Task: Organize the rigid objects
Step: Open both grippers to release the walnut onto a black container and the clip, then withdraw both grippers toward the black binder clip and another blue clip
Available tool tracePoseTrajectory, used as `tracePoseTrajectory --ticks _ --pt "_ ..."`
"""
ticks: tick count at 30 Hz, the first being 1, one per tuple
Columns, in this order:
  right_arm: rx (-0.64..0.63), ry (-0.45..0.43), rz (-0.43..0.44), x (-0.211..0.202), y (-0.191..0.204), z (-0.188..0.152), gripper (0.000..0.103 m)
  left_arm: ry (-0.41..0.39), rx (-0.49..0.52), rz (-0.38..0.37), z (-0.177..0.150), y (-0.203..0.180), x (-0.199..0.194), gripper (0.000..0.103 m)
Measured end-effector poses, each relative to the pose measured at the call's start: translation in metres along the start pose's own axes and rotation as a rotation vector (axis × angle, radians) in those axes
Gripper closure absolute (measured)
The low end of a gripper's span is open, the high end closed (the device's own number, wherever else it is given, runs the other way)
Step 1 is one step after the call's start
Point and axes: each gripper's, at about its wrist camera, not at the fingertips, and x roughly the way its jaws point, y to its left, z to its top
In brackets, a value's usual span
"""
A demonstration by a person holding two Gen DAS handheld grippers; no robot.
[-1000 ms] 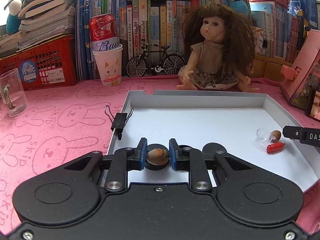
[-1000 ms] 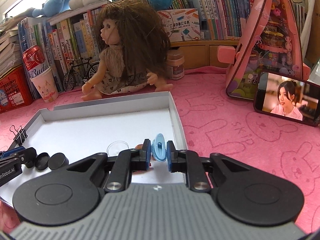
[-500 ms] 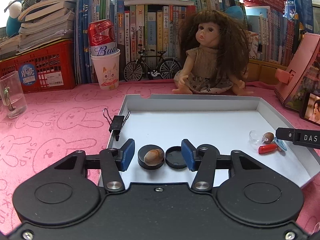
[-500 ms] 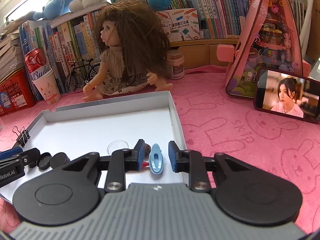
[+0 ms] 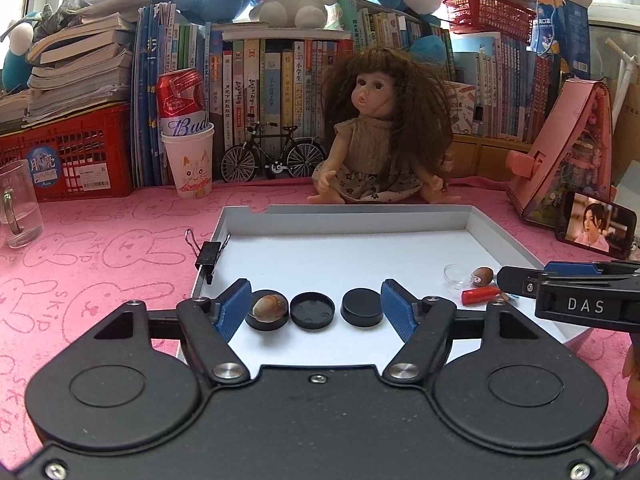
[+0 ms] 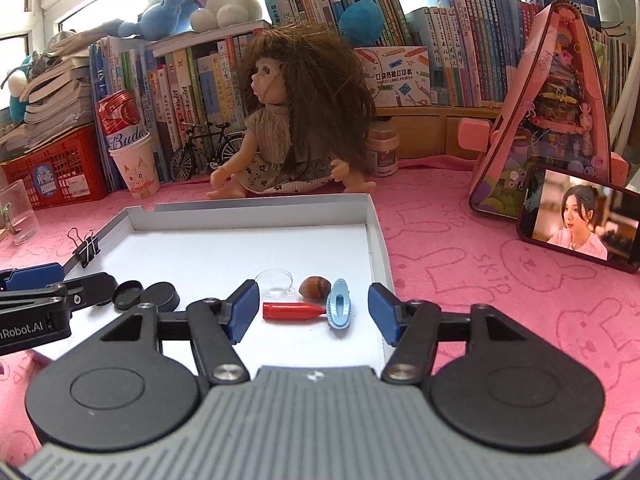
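Both tongs, left (image 5: 316,308) and right (image 6: 312,314), were opening, gripping nothing, over the white tray (image 5: 360,220); acorn (image 5: 266,306) rested in a black cap (image 5: 267,320).

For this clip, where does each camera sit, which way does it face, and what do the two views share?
Left wrist: on the left gripper, looking along its opening jaws over the white tray at the doll; nothing held.
Right wrist: on the right gripper, jaws opening, facing the tray's right side, blue clip lying free.
Shared: tray, doll, each other's gripper.
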Motion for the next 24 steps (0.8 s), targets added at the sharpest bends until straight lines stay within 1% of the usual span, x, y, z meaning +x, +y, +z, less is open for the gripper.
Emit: tracePoseTrajectory --ticks 4,9,18,24 --pt "-0.026 -0.017 0.019 -0.011 0.002 -0.003 0.025 -0.011 0.018 -0.026 -0.002 -0.006 -0.011 0.028" --pt "-0.046 -0.031 0.043 -0.023 0.003 -0.008 0.021 -0.018 0.029 -0.048 -0.006 -0.010 -0.024 0.027" --pt "-0.100 -0.052 0.069 -0.041 0.009 -0.021 0.018 -0.016 0.056 -0.083 -0.024 -0.016 -0.049 0.027" --pt "-0.120 -0.049 0.090 -0.051 0.011 -0.031 0.018 0.006 0.064 -0.118 -0.038 -0.020 -0.061 0.027"
